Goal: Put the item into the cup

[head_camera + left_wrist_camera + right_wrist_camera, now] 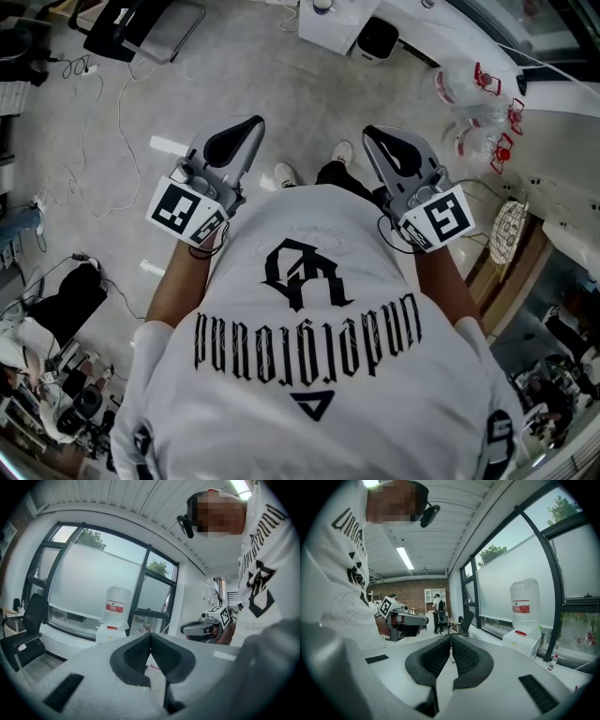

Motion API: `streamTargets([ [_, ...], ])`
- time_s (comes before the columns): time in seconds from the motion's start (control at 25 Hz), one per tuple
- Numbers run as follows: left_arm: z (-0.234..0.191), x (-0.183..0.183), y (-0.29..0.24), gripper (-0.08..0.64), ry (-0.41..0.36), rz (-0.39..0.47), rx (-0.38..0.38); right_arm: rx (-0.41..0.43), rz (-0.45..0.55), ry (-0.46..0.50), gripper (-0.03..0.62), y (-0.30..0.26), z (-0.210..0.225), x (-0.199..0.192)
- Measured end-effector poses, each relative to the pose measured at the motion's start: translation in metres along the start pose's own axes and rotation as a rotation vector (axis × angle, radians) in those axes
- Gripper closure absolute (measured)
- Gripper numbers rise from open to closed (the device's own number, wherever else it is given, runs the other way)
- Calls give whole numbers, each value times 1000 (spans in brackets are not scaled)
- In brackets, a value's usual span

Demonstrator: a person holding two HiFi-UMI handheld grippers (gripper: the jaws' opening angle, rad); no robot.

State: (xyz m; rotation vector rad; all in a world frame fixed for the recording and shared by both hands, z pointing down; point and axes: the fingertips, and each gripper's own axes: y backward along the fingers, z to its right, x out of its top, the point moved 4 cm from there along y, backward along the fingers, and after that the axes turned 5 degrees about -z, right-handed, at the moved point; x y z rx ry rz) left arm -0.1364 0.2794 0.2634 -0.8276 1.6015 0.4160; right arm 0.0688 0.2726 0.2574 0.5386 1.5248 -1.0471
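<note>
In the head view, our left hand-held gripper (251, 124) and right hand-held gripper (372, 132) hang over the floor (309, 103). The left gripper view shows its jaws closed on nothing, a water jug (116, 603) past them. The right gripper view shows closed, empty jaws too, and a person (438, 607) far off. We cannot tell where the cup is.
</note>
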Motion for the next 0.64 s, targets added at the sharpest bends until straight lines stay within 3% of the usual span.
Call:
streamTargets([
  [0.64,1,-8,21,548,17,8,-37,-27,-13,2,568,-1,-31,-2],
])
